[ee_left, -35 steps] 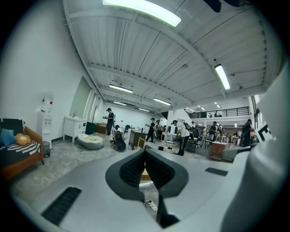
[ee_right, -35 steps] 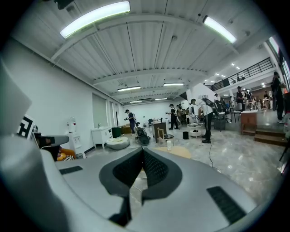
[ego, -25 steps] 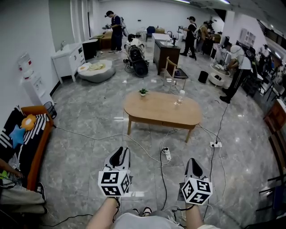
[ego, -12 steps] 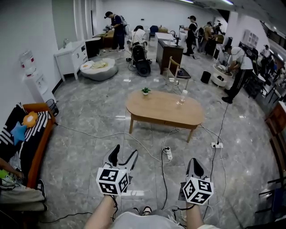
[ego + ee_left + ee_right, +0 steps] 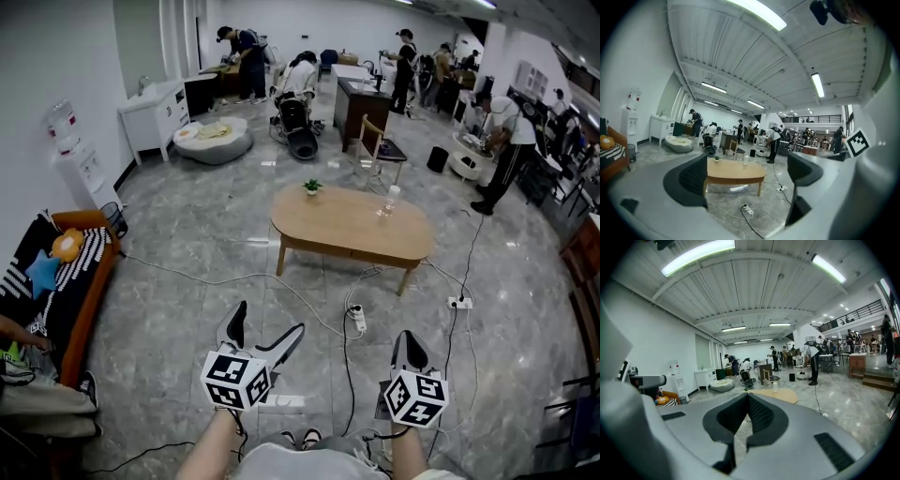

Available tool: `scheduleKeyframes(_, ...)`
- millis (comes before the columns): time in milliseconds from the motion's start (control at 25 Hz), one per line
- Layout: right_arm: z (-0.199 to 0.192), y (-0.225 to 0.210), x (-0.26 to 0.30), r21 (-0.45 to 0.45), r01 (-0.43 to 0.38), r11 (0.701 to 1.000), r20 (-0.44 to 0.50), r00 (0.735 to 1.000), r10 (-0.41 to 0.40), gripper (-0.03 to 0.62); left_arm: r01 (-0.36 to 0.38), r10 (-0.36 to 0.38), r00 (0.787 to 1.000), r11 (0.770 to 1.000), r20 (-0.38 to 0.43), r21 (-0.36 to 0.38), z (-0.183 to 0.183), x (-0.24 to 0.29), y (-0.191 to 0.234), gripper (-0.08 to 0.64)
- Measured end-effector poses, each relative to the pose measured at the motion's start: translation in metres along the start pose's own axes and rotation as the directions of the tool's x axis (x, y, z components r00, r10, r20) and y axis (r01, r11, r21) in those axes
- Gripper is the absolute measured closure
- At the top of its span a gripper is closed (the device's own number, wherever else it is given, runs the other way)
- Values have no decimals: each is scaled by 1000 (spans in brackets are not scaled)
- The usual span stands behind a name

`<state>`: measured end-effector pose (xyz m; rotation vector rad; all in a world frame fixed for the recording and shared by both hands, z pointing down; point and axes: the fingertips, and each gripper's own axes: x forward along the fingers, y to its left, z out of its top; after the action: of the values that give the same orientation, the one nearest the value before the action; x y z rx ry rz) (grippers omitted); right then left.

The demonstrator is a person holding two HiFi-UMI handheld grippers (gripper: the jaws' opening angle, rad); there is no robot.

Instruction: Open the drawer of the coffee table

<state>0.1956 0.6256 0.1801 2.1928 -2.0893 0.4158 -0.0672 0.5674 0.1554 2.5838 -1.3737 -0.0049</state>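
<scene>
Head view, with both gripper views. My left gripper (image 5: 270, 321) has its jaws spread wide. They have just been opening, and only bare floor and the far table show between them in the left gripper view (image 5: 747, 173). My right gripper (image 5: 410, 337) has its jaws pressed together with nothing in them, as the right gripper view confirms (image 5: 746, 399).

The only print I can make out is the black-and-white square markers on the left cube (image 5: 236, 381) and the right cube (image 5: 413, 397). The label on the water dispenser (image 5: 80, 155) is too small to read.

The coffee table (image 5: 352, 225), an oval wooden top on four legs, stands well apart from both grippers, ahead across the grey stone floor (image 5: 187, 225). Its drawer cannot be told from the apron at this range. On the top stand a small potted plant (image 5: 312, 187) at the left end and a clear bottle (image 5: 391, 200) towards the right.

Between the grippers and the table lie a white power strip (image 5: 356, 320) and loose cables (image 5: 187, 277). A second power strip (image 5: 458, 302) lies beside the table's right end.

At the left is an orange-framed sofa (image 5: 89, 300) with a blue star cushion (image 5: 42, 274) and an orange plush (image 5: 67, 246). Behind the table are a wooden chair (image 5: 380, 150), a stroller (image 5: 298, 127), a white floor cushion (image 5: 214, 141) and several people at work.
</scene>
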Motion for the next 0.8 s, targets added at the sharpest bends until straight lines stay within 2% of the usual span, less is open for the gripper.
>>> scheduleKeyframes(360, -4, 16, 11, -5, 10, 1000, -14, 1000, -10, 592, 0, 0, 1000, 1000, 17, 2, 4, -8, 26, -15)
scheduleKeyframes(800, -6, 34, 25, 4, 36, 999, -13, 999, -36, 592, -15, 15, 1000, 999, 6, 31, 12, -7, 65, -17)
